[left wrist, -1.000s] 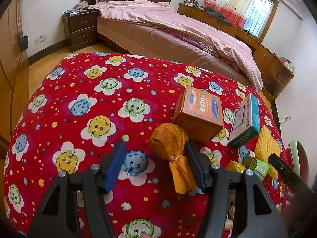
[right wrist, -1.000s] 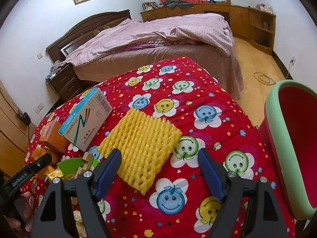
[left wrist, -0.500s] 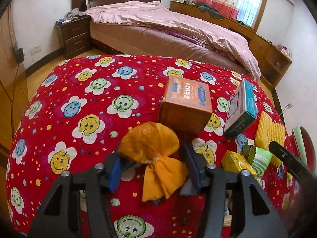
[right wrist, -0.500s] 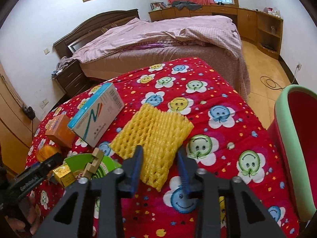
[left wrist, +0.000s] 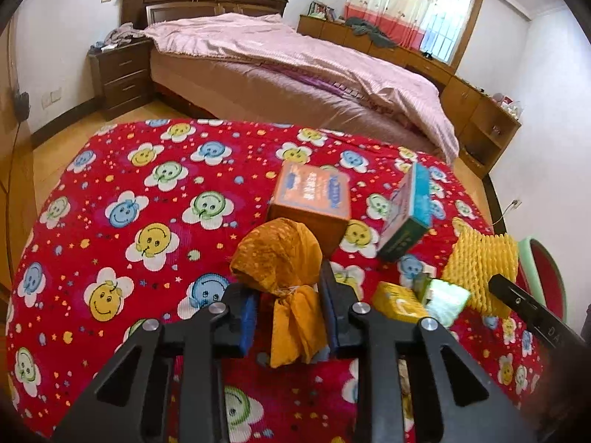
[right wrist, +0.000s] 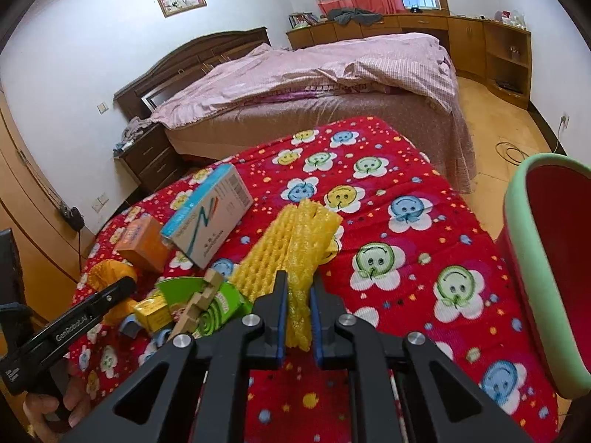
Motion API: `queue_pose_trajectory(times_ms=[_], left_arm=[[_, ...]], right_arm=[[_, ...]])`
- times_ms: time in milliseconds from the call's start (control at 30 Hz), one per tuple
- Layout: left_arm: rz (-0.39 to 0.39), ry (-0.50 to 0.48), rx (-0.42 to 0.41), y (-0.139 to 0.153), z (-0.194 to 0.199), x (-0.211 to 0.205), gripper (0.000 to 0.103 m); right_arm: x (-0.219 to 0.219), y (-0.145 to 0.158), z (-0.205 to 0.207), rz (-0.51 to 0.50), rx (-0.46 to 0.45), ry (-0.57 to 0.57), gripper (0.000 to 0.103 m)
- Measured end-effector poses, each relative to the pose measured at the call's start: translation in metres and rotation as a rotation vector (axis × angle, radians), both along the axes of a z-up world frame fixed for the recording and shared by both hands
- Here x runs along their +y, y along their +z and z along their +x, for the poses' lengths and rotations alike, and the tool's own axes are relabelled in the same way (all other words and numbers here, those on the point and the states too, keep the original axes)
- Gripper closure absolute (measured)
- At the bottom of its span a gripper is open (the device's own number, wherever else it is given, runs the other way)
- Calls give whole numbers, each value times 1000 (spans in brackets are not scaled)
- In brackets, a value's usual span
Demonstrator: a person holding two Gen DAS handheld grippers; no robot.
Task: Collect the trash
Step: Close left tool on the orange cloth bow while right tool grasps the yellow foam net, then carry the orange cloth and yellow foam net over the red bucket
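1. The left gripper (left wrist: 288,308) points down and forward over the near middle of the surface (left wrist: 147,192), which is covered by a red cloth with smiley flowers. Its jaws have just been closing and now pinch the tied neck of an orange wrapper bundle (left wrist: 280,258).
2. The right gripper (right wrist: 297,308) tilts down in the same way. Its jaws are pressed together on the near end of a yellow foam net (right wrist: 295,243), squeezing it into a narrow strip whose far end fans out above the cloth.
3. A hand (right wrist: 48,406) shows at the near left of the right wrist view, holding the left gripper's handle.
4. Boxes on the cloth: one orange box (left wrist: 312,199) just beyond the bundle, one white and teal box (left wrist: 406,214) to its right, tilted, and one small yellow box (left wrist: 397,302) near the left gripper.
5. One green spiral-printed packet (right wrist: 218,306) lies beside the small yellow box, with a stepped cardboard piece (right wrist: 197,302) across it.
6. One red bin with a green rim (right wrist: 517,243) stands at the right edge of the surface.
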State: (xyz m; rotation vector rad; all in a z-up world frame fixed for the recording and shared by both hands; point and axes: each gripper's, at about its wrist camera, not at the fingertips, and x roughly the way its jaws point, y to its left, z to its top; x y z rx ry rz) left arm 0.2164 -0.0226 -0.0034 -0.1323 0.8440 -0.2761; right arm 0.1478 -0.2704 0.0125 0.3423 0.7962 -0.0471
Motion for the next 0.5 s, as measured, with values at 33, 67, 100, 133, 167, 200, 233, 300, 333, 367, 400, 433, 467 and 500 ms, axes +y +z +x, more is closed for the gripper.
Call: queue_pose_trajectory(times_ms=[33,67,100,133,167,200,233,300,333,367,400,433,467,500], left_arm=[[-2,-2,-6,3,-2,0,73],[-4,-6,-13,7,-6,-1,73],[-5,-8,-20,10,-9,-2,73],[-6,-11,-27,14,-13,-3,73],[-9,-16,-37,19,-17,-4,73],[-11,-19,-42,22,-21,-4,73],[-14,-22,-48,26,-25,-5,73],[-20,-31,-56,33,-33,-7,73],[-23,-37,-60,37,-37,-9,73],[-27,-46,-64,40,-42,-11,73],[-31,-53,-68,43,-46,-13,73],[-35,-62,-73,46,-50,-16,73],[-38,-75,-78,50,-56,-19,73],[-39,-82,-81,53,-58,-22,73]], right_arm=[[0,4,-5,3,-11,2,91],[-1,7,-8,4,-19,1,91],[-1,11,-12,3,-28,1,91],[-2,15,-18,3,-41,0,91],[-3,18,-22,3,-49,-1,91],[-4,23,-28,3,-62,-2,91],[-5,26,-32,4,-71,-5,91],[-8,31,-42,7,-88,-11,91],[-10,35,-49,10,-97,-16,91],[-11,37,-54,13,-104,-20,91],[-13,40,-59,15,-112,-26,91],[-15,43,-65,16,-123,-34,91],[-18,46,-70,16,-130,-41,91],[-21,49,-77,17,-141,-50,91]])
